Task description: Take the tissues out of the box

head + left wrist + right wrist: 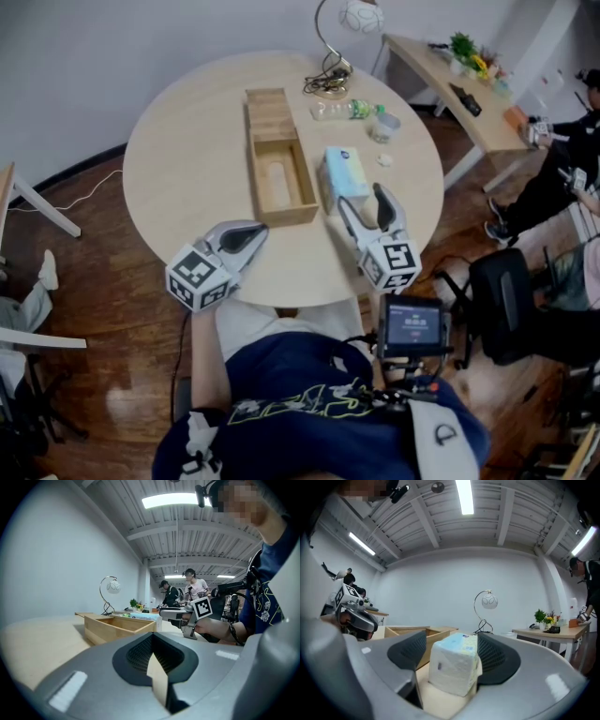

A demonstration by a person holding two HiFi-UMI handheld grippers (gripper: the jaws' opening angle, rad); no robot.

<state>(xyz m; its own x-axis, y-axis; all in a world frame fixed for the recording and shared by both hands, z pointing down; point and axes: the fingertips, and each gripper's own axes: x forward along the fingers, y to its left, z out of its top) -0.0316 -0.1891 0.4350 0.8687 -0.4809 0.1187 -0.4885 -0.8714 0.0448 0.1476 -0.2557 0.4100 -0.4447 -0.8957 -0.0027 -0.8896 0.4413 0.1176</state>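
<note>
The open wooden box lies in the middle of the round table, its lid slid to the far end; I see no tissues inside it. A light blue and white tissue pack lies on the table just right of the box. My right gripper is open, its jaws around the near end of the tissue pack; the right pad touches it and a gap shows at the left pad. My left gripper is shut and empty at the near left edge of the table, pointing towards the wooden box.
At the far side of the table are a lamp with its cable, a lying plastic bottle and a small cup. A side desk with a plant, seated people and a black chair are to the right.
</note>
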